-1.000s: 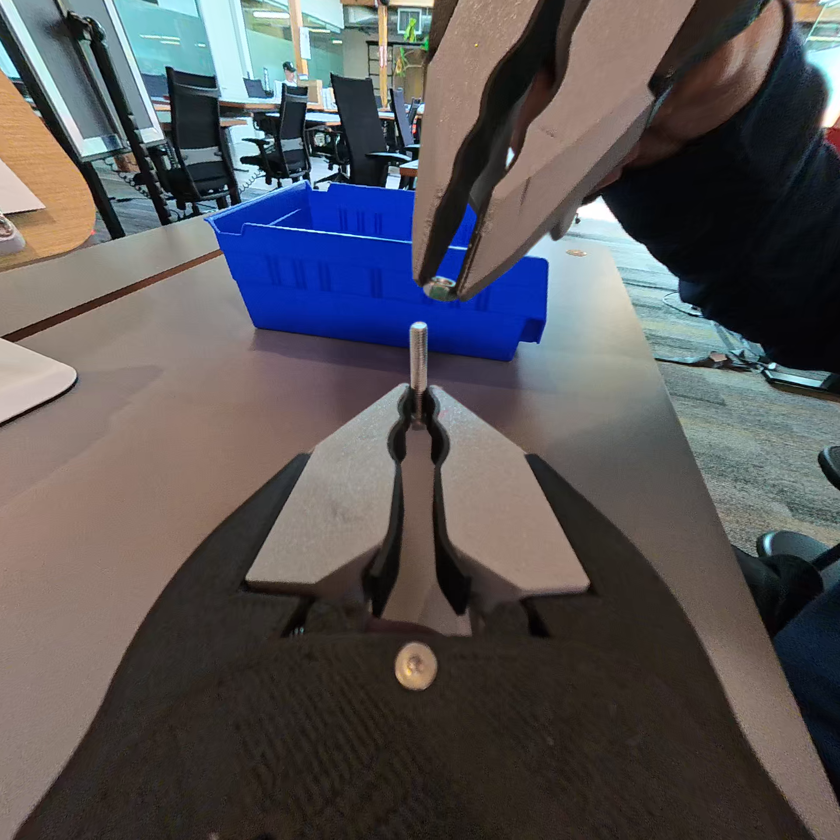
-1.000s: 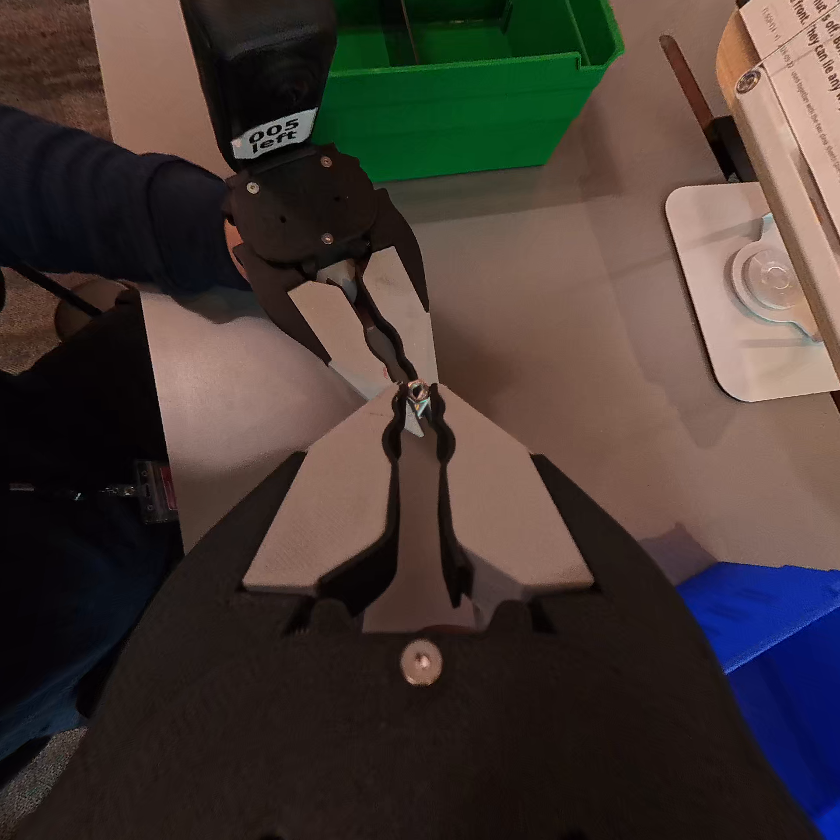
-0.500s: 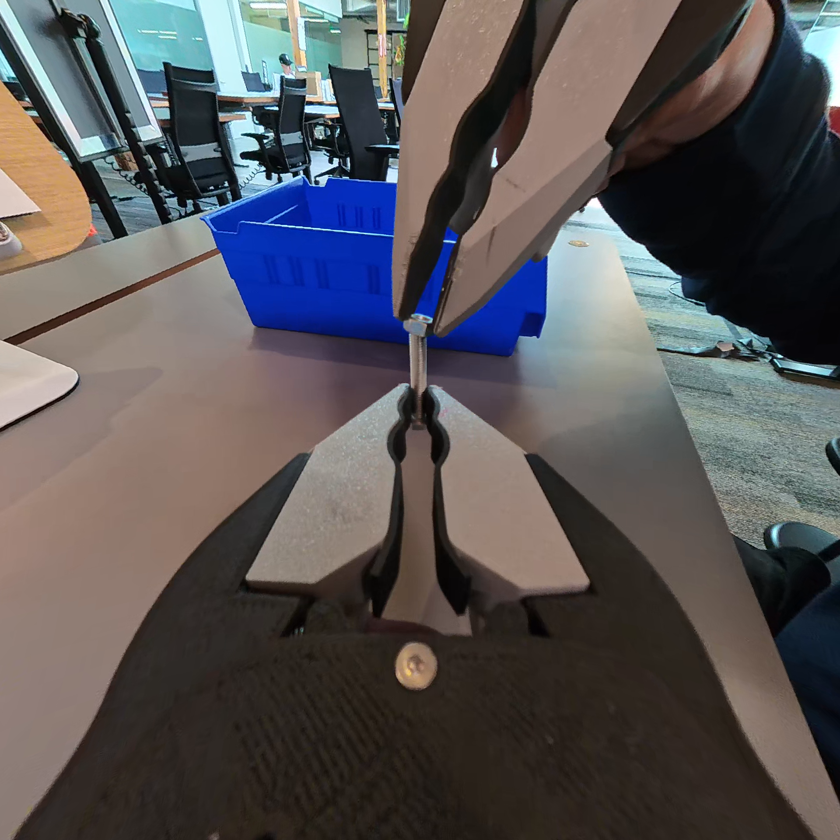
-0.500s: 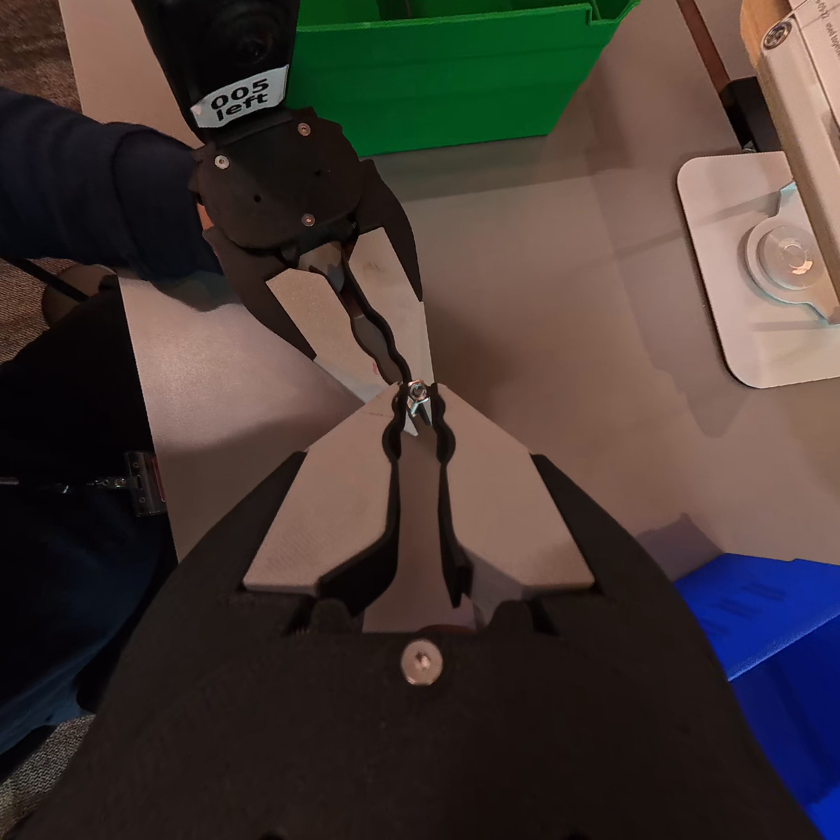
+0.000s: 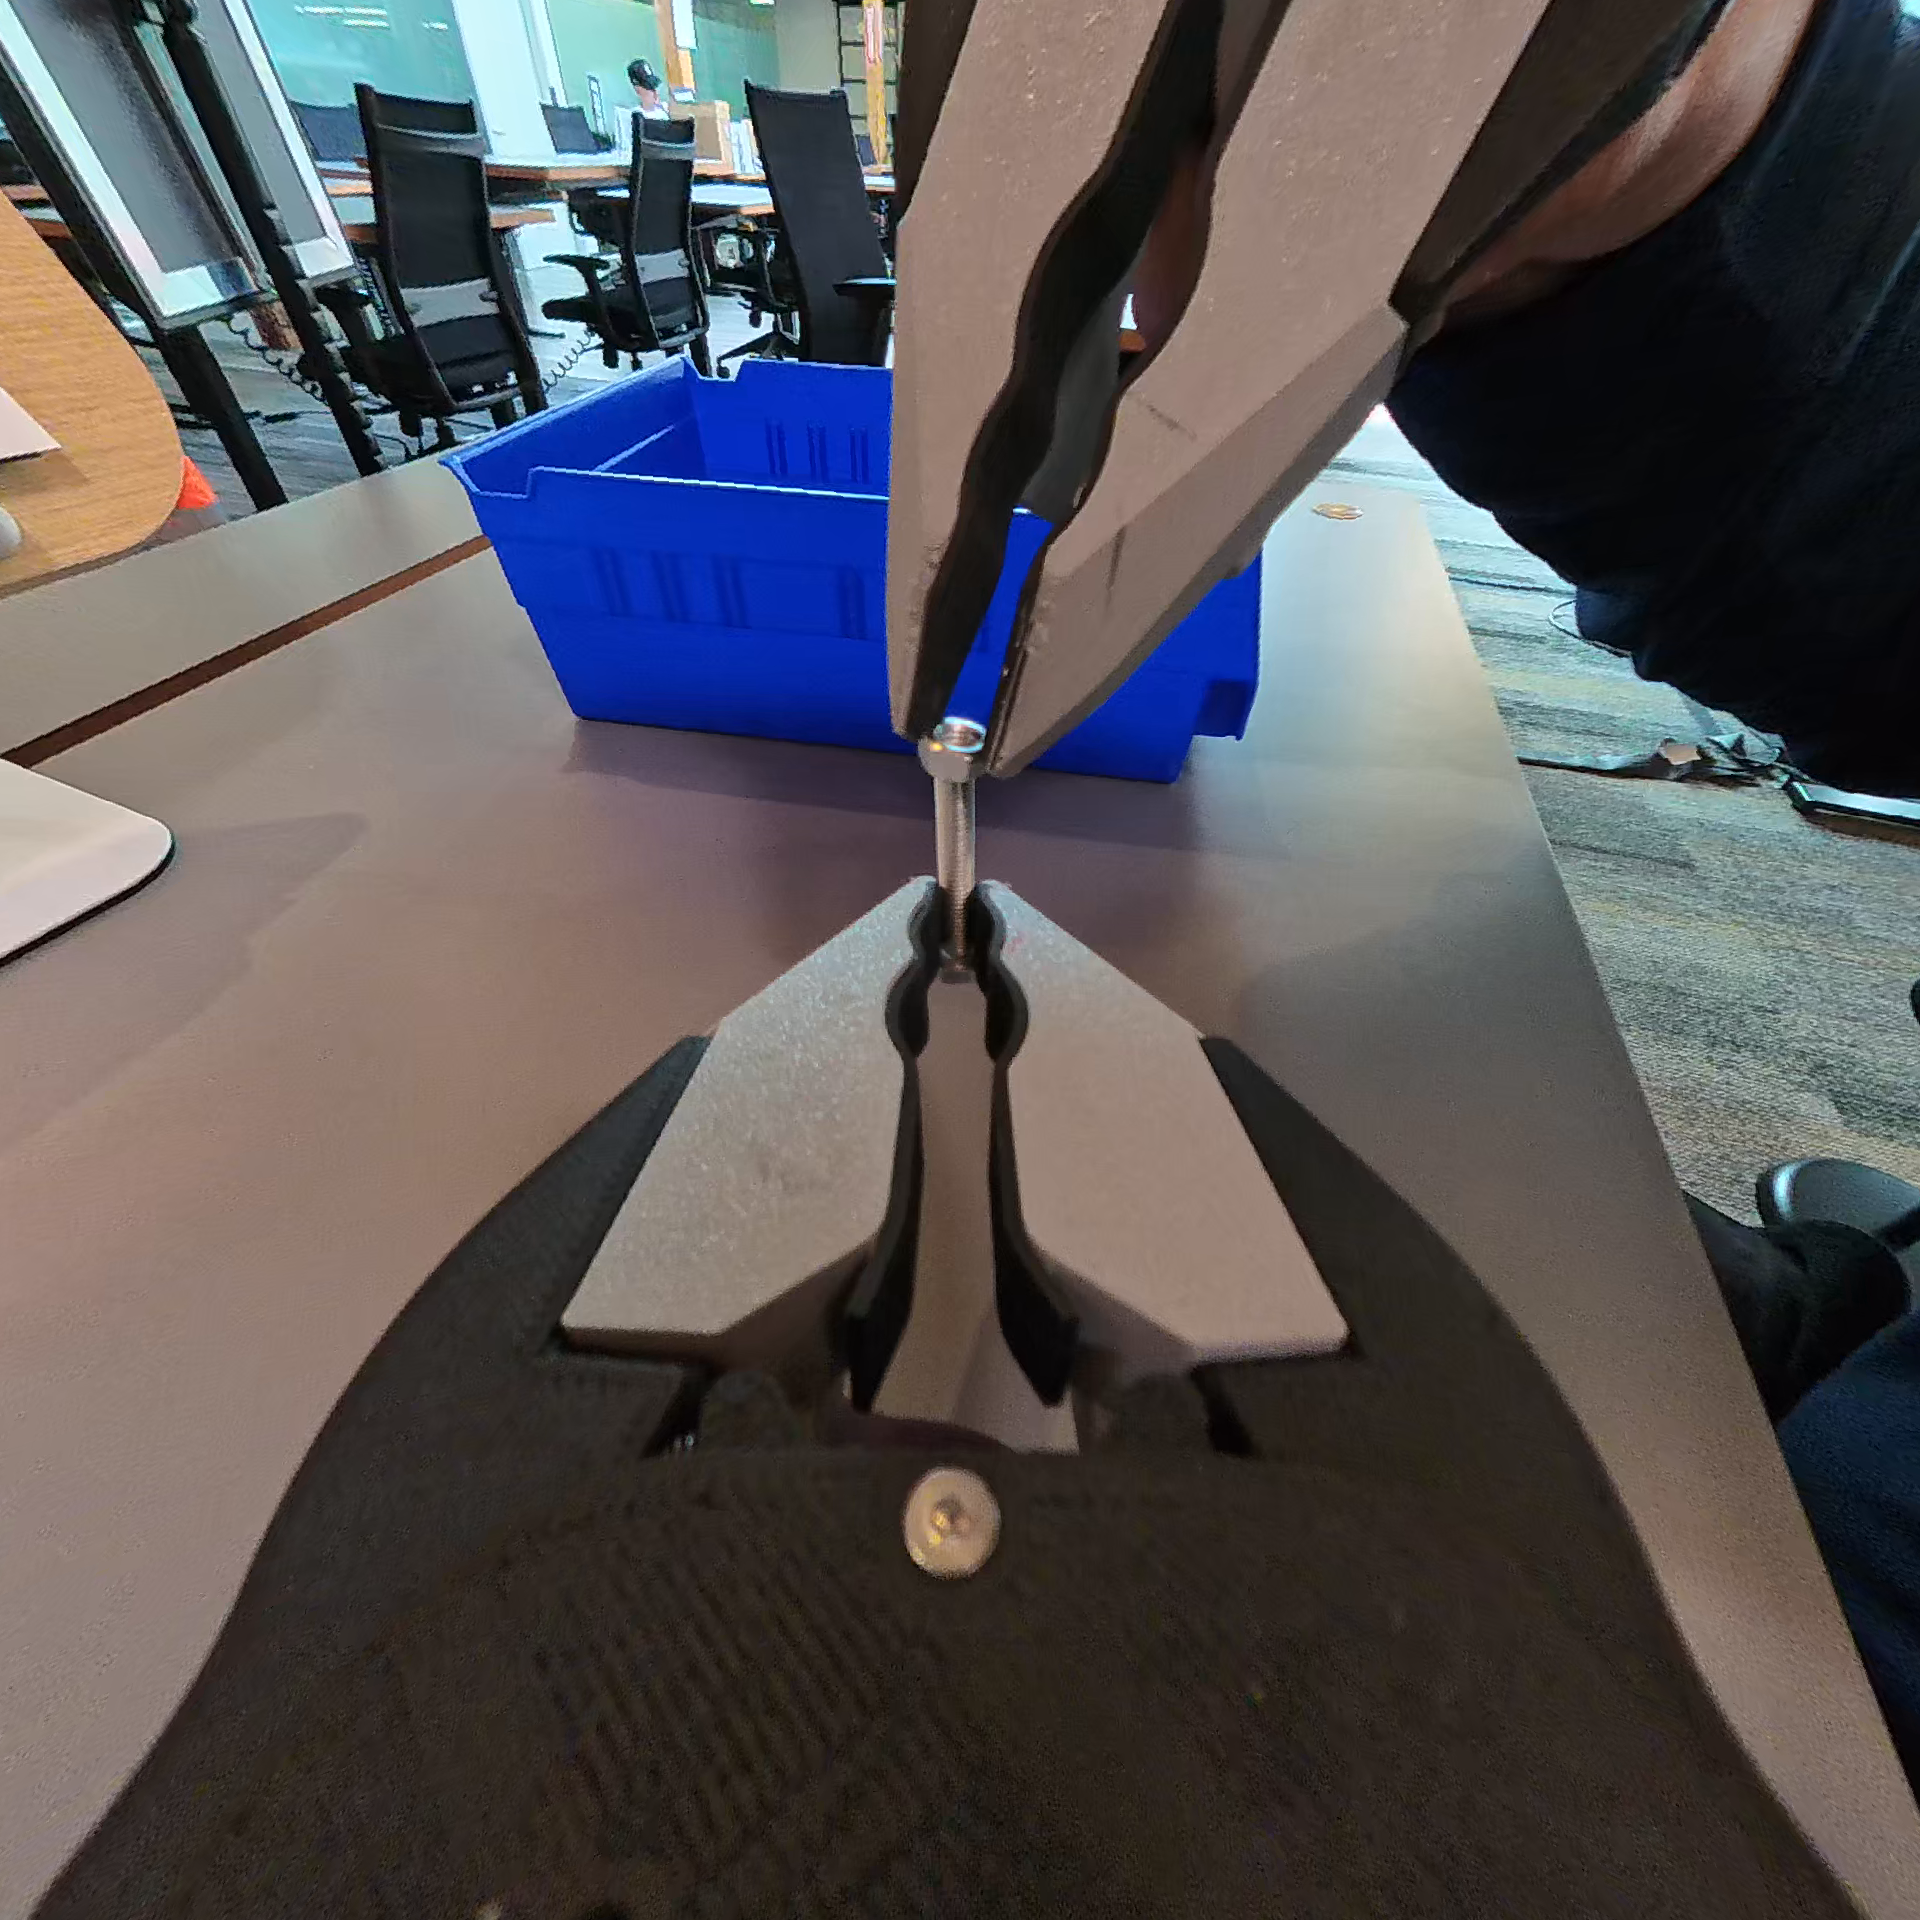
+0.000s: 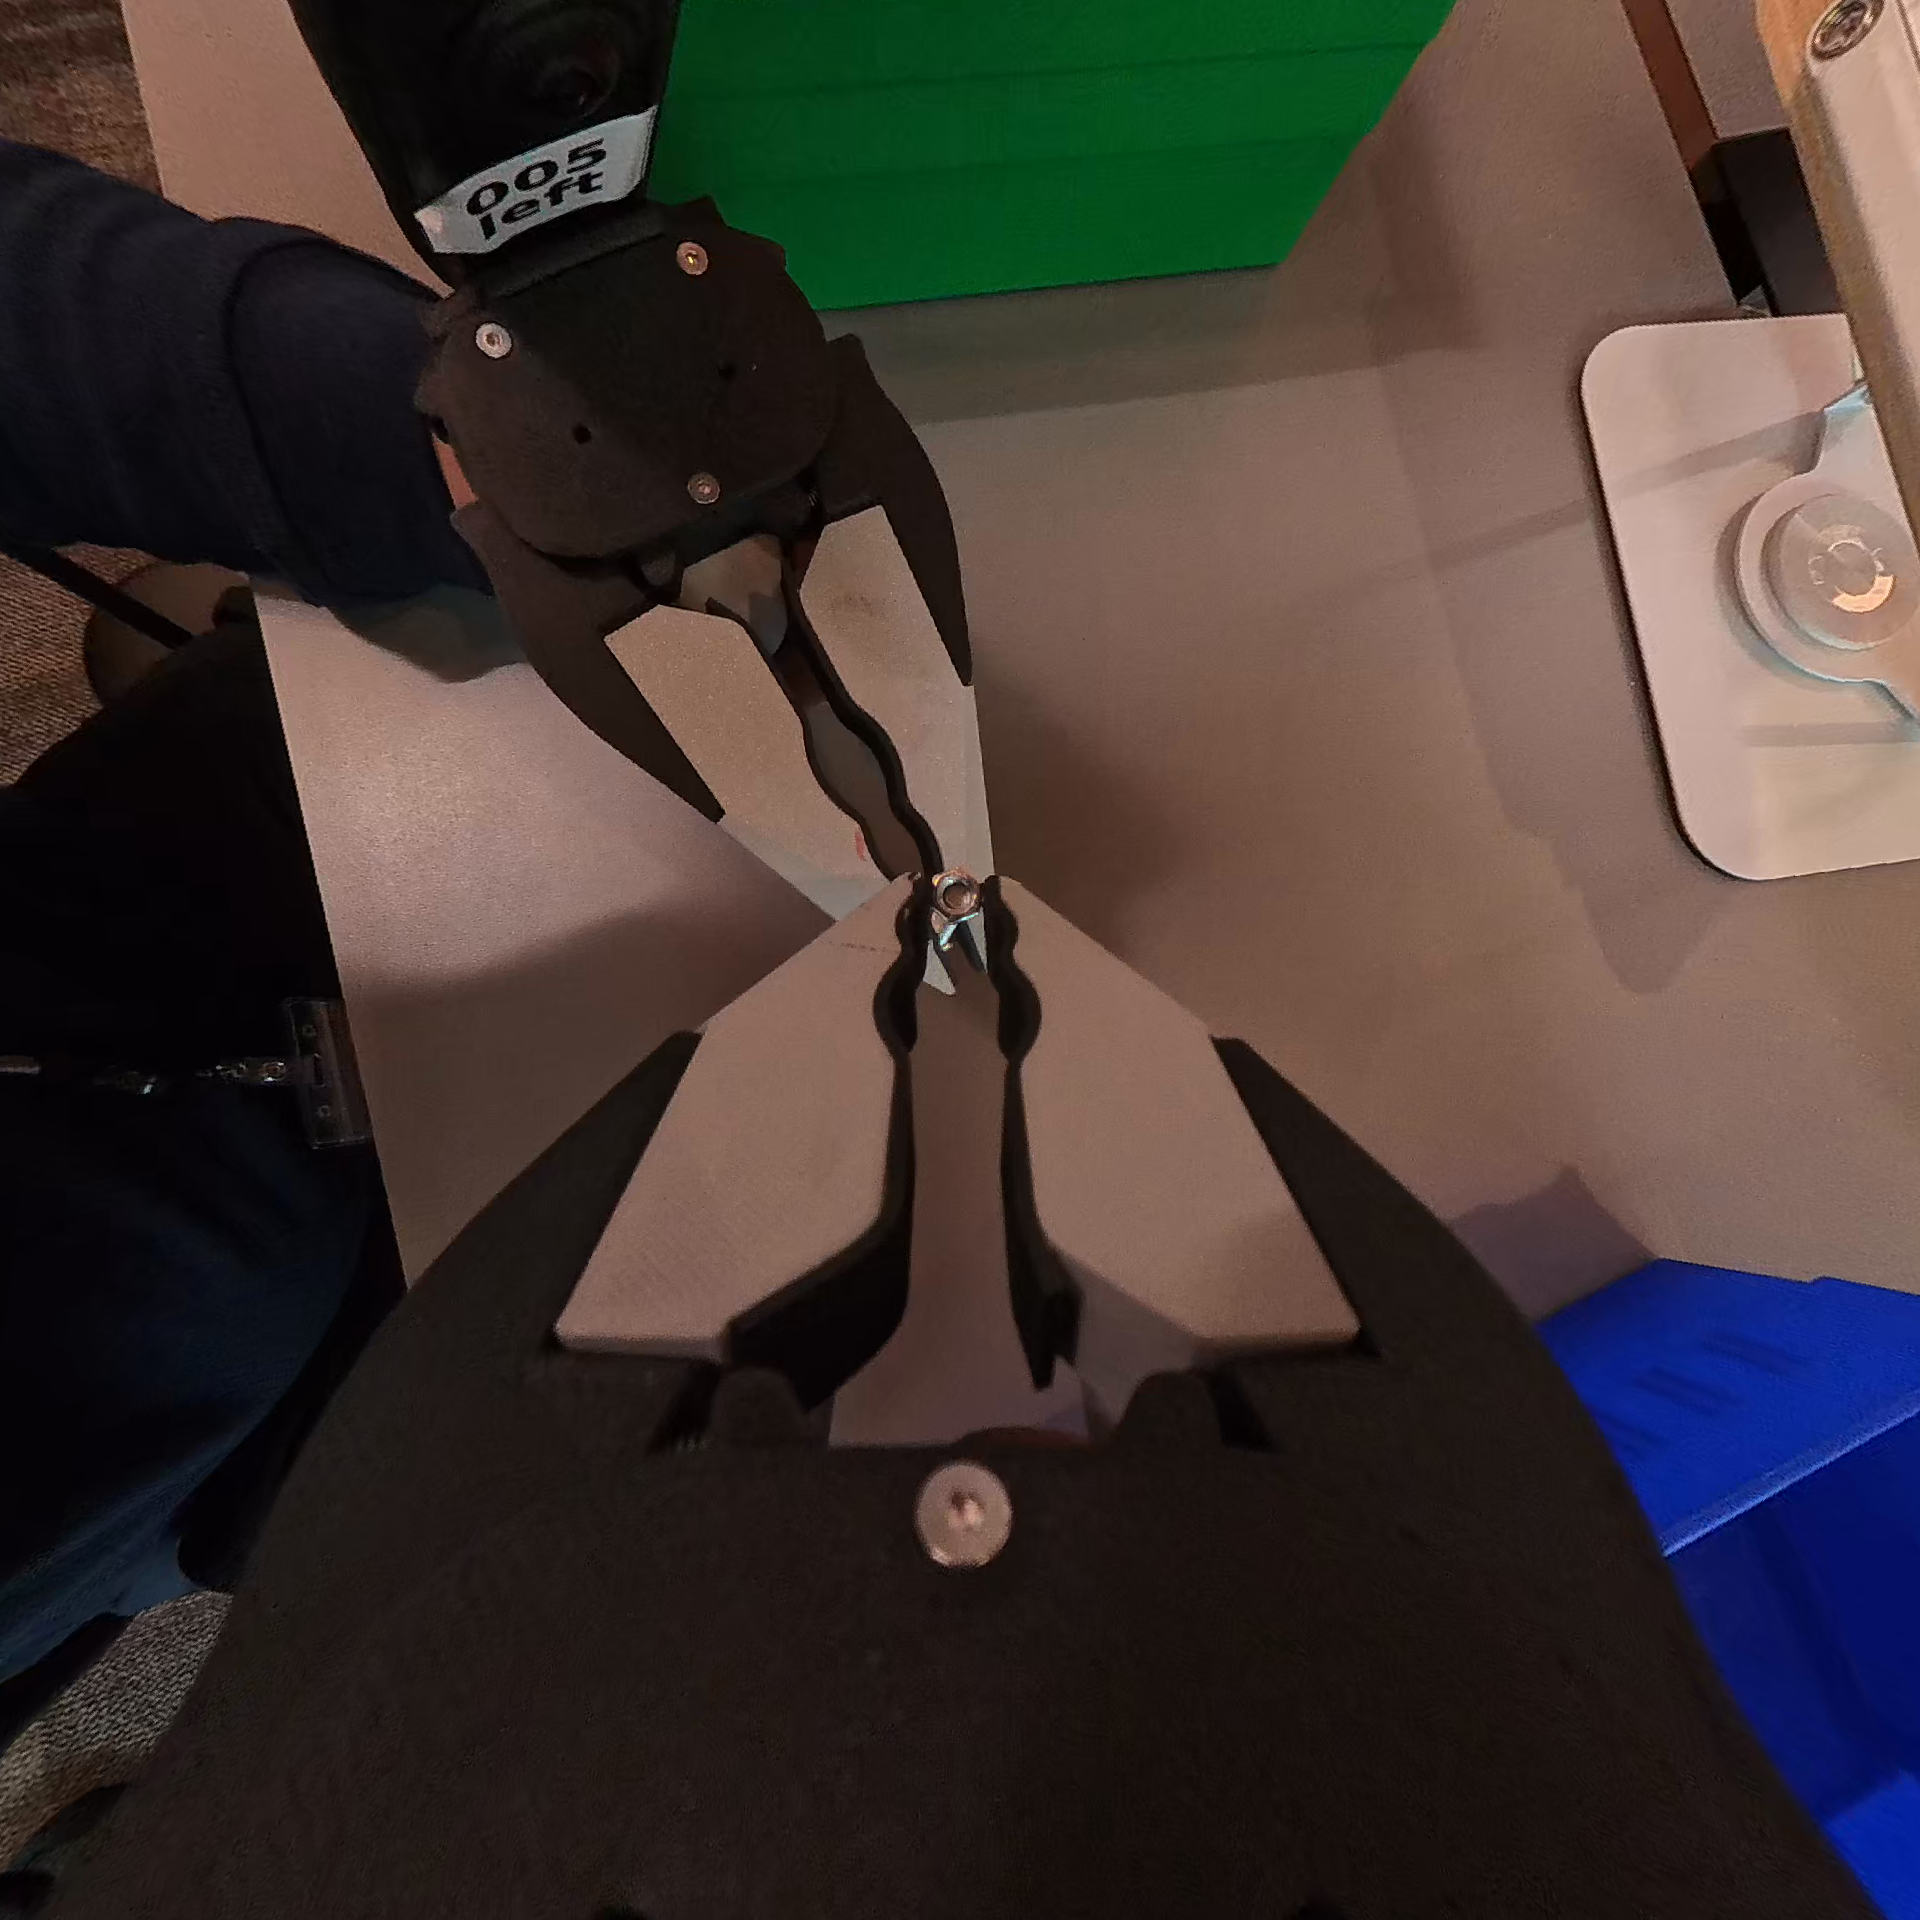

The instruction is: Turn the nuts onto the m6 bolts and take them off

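My left gripper is shut on the lower end of a silver bolt and holds it upright above the grey table. My right gripper comes down from above, shut on a silver nut that sits on the bolt's top end. In the right wrist view the right gripper holds the nut seen from above, with the left gripper just beyond it. The bolt's shaft is hidden under the nut there.
A blue bin stands behind the bolt; its corner shows at lower right in the right wrist view. A green bin stands at the far side. A white monitor base sits at the right. Office chairs stand beyond the table. The gap from one gripper's tips to the other's is roughly 4 cm.
My right gripper has come down with the nut from a little above the bolt onto the bolt's top end. My left gripper has kept the bolt upright and almost still.
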Motion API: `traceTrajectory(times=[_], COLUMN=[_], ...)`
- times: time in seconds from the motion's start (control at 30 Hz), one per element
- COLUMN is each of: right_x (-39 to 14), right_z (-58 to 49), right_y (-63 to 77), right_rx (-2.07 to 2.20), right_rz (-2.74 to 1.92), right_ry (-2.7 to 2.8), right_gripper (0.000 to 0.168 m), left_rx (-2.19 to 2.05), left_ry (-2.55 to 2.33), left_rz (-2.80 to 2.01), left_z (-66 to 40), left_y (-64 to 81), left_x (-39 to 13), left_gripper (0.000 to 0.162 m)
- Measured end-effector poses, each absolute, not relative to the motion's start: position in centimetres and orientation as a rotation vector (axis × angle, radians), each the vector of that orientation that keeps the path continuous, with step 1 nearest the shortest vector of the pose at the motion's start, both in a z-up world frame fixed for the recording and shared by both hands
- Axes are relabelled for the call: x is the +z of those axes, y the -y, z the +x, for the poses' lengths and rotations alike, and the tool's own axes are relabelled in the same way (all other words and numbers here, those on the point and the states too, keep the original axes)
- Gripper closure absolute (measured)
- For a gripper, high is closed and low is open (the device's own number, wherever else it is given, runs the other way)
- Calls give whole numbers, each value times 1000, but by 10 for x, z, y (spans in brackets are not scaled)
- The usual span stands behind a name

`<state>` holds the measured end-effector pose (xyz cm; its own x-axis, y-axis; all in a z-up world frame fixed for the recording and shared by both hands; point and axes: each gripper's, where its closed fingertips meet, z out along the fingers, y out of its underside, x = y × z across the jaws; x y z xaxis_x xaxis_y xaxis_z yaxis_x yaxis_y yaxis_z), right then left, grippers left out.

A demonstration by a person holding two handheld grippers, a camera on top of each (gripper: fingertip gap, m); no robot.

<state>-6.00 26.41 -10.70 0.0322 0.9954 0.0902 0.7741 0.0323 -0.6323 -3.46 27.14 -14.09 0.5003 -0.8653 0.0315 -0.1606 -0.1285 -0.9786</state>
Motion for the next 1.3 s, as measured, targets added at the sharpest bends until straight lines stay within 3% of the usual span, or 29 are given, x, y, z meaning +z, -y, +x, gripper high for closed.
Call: traceTrajectory(times=[1.0,1.3], right_x=[-111,-109], right_z=[-57,-54], right_y=[-264,-267], right_rx=[598,599], right_rz=[-1838,-1835], right_ry=[1797,1766], right_gripper=[160,147], left_rx=[-763,-767], left_ry=[-916,-905], left_rz=[-1631,-1630], left_z=[-34,-35], left_y=[-271,-272], left_x=[-145,-143], left_gripper=[160,160])
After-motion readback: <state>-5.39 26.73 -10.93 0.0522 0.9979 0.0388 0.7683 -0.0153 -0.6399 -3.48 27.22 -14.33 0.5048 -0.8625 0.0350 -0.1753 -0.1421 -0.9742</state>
